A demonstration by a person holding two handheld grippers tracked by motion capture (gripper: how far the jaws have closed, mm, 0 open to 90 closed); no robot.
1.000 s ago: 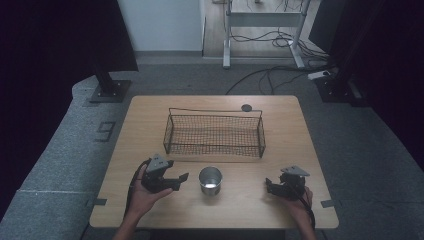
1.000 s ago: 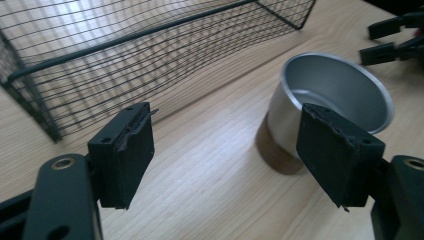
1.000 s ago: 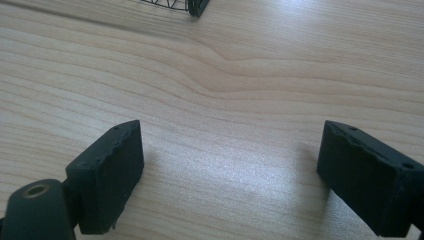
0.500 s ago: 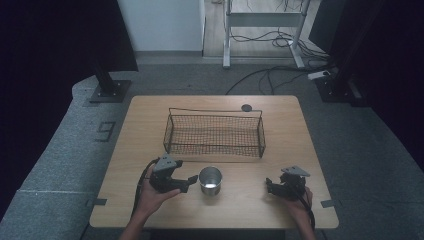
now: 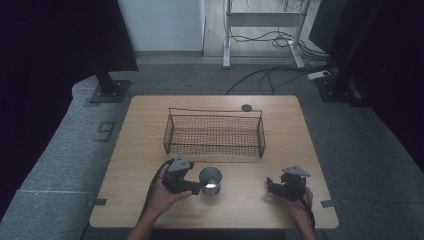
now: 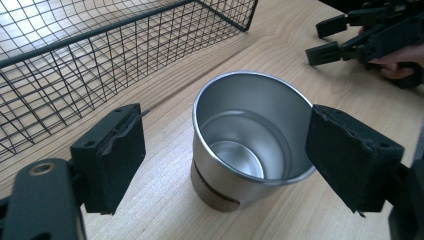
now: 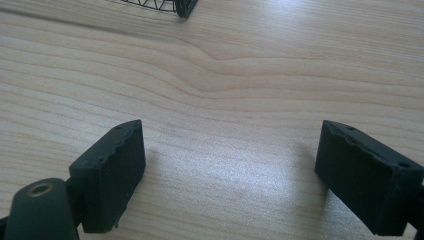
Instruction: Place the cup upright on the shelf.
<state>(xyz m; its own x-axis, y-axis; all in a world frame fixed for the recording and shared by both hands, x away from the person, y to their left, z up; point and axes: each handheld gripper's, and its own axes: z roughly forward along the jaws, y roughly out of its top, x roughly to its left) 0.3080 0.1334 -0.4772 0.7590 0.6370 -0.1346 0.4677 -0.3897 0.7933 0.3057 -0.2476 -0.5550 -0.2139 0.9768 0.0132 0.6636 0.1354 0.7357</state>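
A shiny metal cup (image 5: 210, 180) stands upright on the wooden table (image 5: 145, 135), just in front of the wire basket (image 5: 215, 136). My left gripper (image 5: 196, 181) lies at the cup's left side, and its jaws have just been opening. In the left gripper view the cup (image 6: 250, 140) sits between the two pads of my left gripper (image 6: 225, 150): the left pad stands clear of it, the right pad is close to the rim, so the gripper is open. My right gripper (image 5: 272, 186) rests open on the table to the right, with bare wood between the pads of that gripper (image 7: 230, 170).
The black wire basket (image 6: 75, 65) is empty and runs across the table's middle. A small dark disc (image 5: 246, 107) lies behind its far right corner. My right gripper (image 6: 350, 40) appears beyond the cup in the left gripper view. Cables and stand bases lie on the floor beyond the table.
My left hand has slid right, up to the cup, and its jaws now stand on either side of it. The right hand has kept still.
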